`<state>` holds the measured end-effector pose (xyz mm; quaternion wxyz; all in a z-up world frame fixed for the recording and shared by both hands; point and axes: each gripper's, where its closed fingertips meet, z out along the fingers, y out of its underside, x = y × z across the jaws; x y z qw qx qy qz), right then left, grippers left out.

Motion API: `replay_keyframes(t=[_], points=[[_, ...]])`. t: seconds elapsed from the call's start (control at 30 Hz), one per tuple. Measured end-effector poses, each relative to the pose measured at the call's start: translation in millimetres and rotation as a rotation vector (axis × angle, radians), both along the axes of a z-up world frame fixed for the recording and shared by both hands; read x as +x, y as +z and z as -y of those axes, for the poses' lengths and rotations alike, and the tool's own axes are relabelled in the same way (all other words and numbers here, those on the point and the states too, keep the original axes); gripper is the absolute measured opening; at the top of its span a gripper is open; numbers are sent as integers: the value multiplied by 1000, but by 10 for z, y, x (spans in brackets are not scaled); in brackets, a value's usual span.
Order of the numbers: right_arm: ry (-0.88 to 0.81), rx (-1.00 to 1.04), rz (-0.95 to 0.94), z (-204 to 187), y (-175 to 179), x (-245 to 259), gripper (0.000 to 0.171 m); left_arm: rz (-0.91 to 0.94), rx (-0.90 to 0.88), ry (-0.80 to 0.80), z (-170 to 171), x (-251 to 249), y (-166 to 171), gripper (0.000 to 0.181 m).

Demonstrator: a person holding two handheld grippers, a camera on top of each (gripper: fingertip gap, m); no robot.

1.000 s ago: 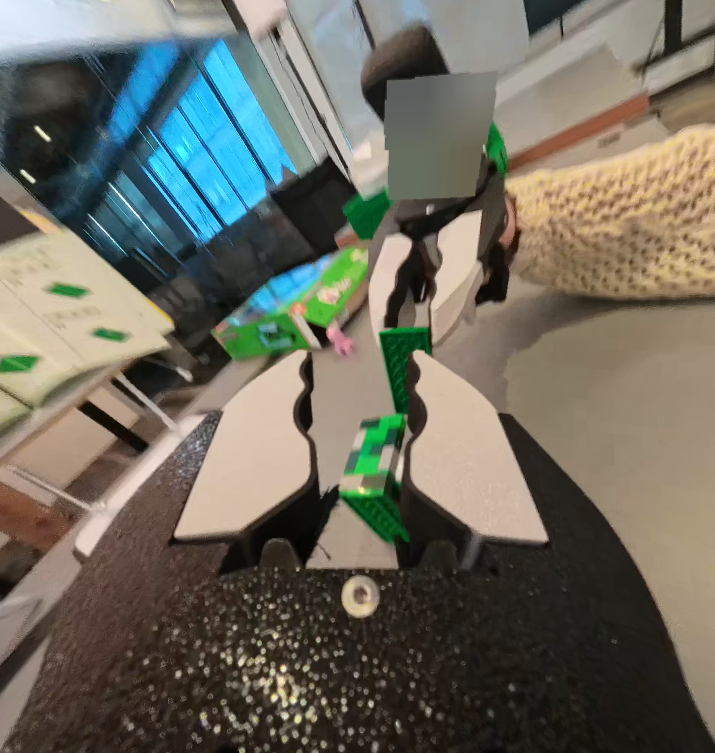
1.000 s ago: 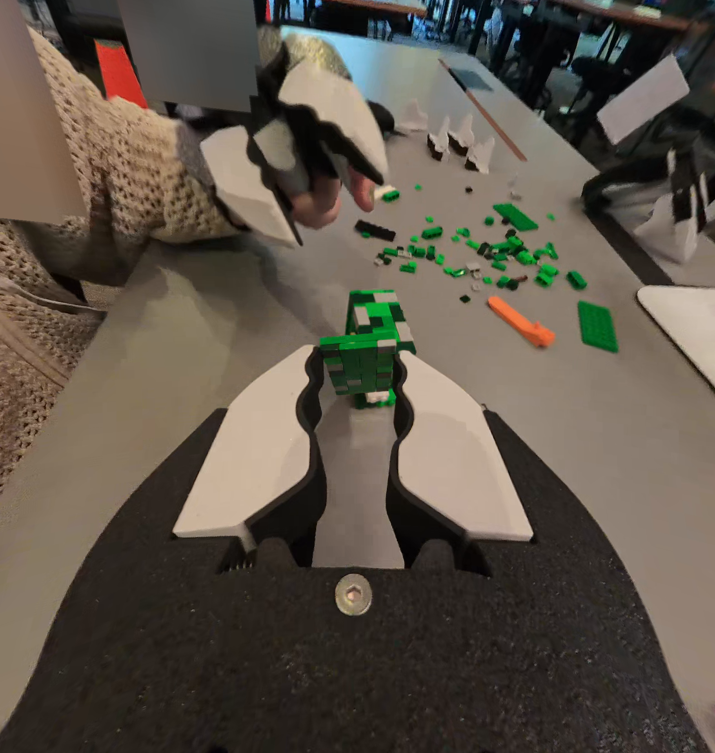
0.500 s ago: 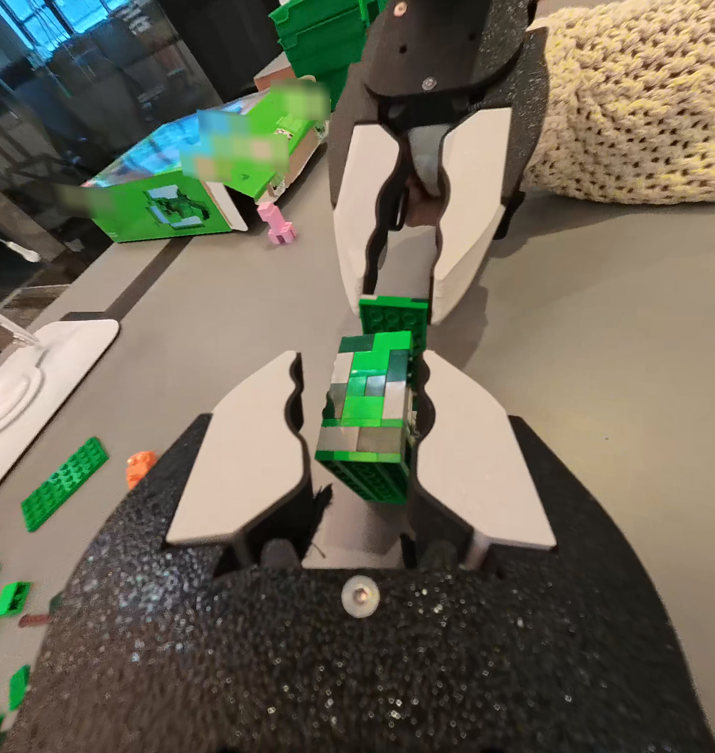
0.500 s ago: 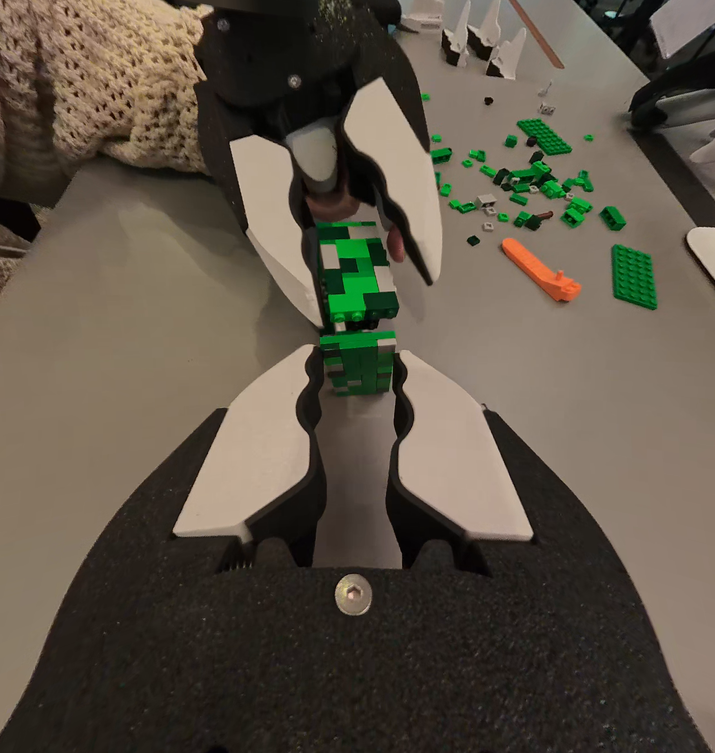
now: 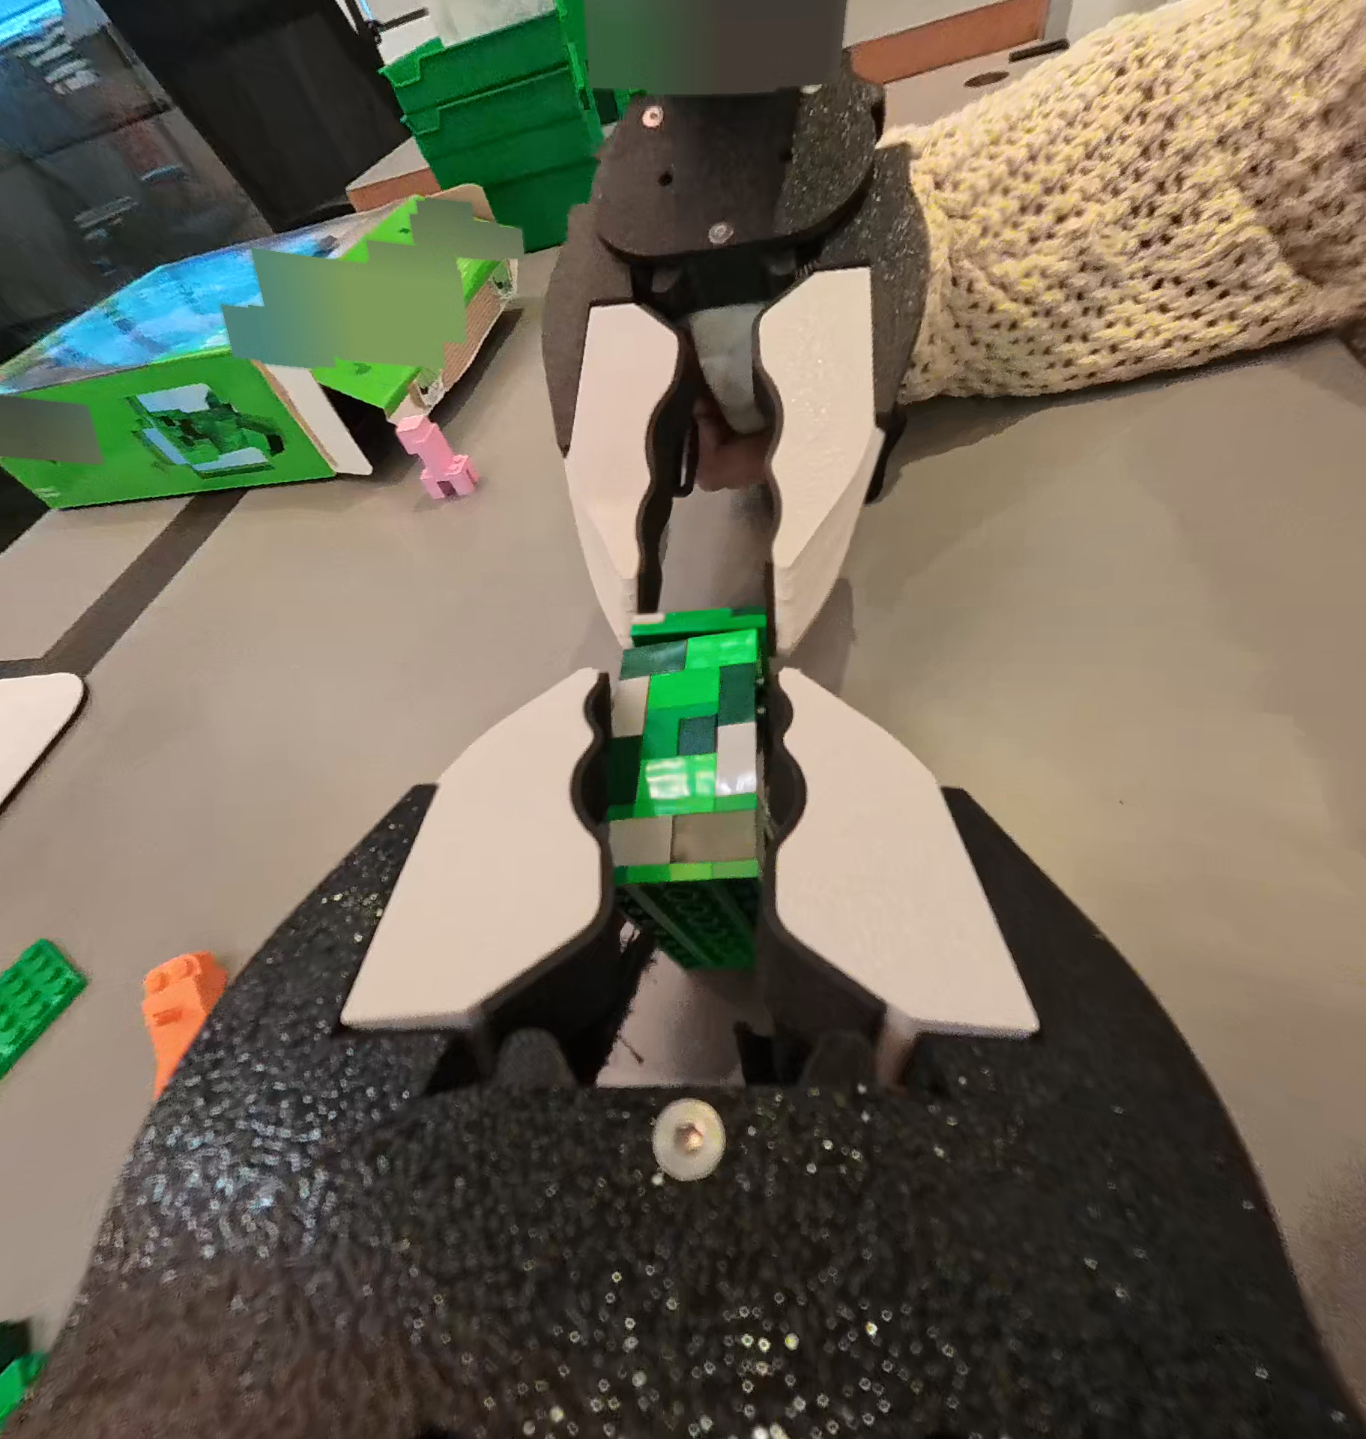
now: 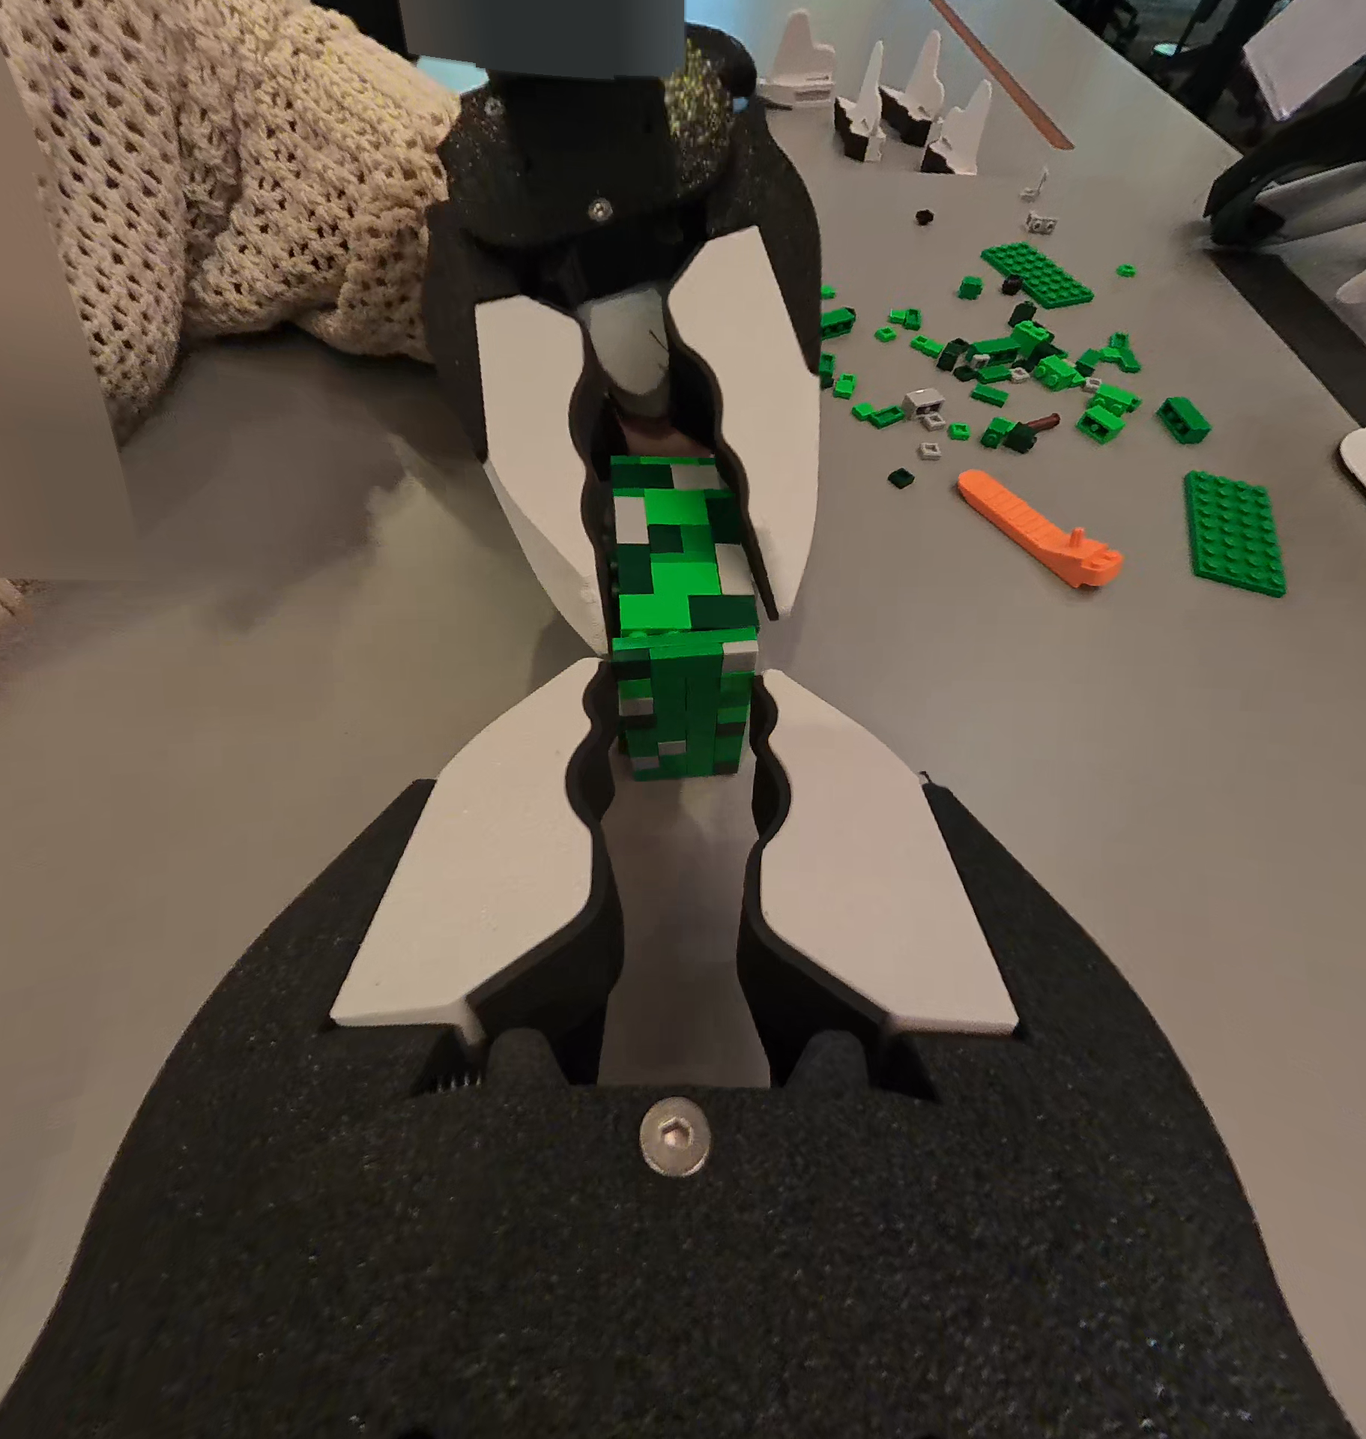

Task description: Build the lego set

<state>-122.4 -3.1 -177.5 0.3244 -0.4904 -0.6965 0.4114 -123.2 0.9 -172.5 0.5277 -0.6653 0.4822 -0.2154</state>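
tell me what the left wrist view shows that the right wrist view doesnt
Only the left wrist view shows the green set box, a pink figure beside it, and stacked green bins behind.

Only the right wrist view shows the scattered loose bricks, a second green plate behind them and white stands at the back.

Both show the grey table, the orange brick separator, a green plate, a knit sleeve, and each tool shut on a green block: left tool on its patchwork block, right tool on its striped block, the blocks meeting end to end.
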Motion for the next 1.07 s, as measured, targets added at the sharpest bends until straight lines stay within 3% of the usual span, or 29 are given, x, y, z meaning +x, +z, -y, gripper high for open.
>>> replay_keyframes(t=[0.6,0.73,1.07], points=[[-21,89,-62,9,-63,-1,33,40,16,-32,18,30,-7,38],[0,140,-38,52,-121,-4,43,27,40,-29,25,36,-12,38],[5,-39,-137,-12,89,48,39,32,29,-31,15,37,-15,38]])
